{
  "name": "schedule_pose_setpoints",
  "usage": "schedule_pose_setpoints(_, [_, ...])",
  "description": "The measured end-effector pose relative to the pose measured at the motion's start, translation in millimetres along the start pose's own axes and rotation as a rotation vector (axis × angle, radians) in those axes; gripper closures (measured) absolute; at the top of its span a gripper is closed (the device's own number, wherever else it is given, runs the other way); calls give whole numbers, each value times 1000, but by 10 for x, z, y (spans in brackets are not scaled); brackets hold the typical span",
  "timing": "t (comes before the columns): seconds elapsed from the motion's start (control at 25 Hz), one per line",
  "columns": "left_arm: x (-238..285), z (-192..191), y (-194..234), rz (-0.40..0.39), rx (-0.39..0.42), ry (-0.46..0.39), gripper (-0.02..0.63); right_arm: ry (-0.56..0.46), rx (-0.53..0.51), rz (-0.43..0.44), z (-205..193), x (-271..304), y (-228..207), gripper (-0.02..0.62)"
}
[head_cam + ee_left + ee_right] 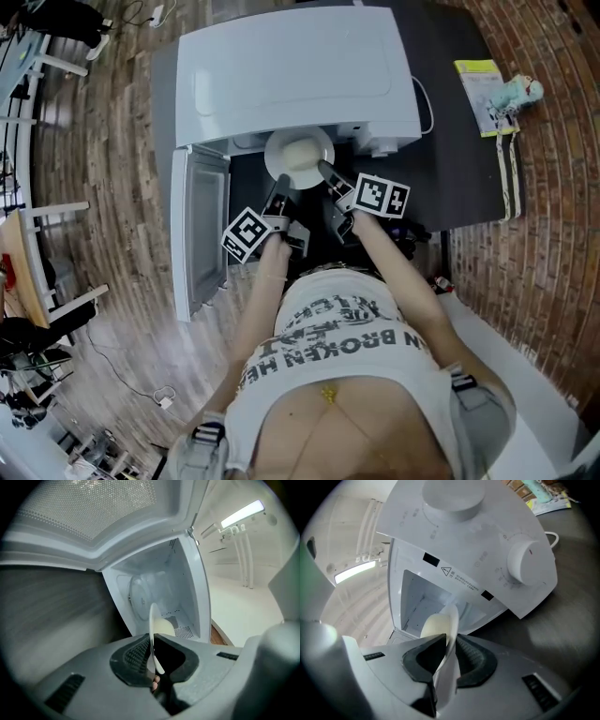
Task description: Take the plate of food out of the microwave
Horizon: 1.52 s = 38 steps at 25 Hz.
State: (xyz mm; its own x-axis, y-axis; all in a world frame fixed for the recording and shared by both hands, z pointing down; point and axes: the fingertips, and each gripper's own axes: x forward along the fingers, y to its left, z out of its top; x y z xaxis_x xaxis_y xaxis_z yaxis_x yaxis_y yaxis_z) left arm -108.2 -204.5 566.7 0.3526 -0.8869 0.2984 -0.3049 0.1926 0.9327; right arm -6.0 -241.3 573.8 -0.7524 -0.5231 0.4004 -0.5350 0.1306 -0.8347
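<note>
Hand-held grippers L, R on plate

Head view: overhead, steeply down on microwave | gripper views: close, along own jaws, into open cavity from opposite sides | shared: plate.

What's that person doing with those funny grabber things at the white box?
A person is working two grippers. The left gripper and the right gripper each pinch the rim of a white plate of pale food. The plate sits at the mouth of the microwave, whose door stands open.
</note>
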Motion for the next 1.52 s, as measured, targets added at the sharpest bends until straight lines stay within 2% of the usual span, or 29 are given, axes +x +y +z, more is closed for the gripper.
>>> schedule_pose_setpoints(0.4, [-252, -305, -107, -11, -11, -82, 578, 54, -61, 28, -97, -320, 39, 534])
schedule_pose_setpoints(0.76, [-531, -296, -71, -22, -10, -82, 580, 50, -79, 37, -324, -381, 200, 532])
schedule_pose_setpoints(1.12, [-1011, -275, 14, -31, 16, -22, 578, -10, -48, 23, -802, -528, 411, 534])
schedule_pose_setpoints(1.52, [-1362, -460, 176, -56, 28, 88, 578, -97, -15, -47, -1266, -802, 407, 533])
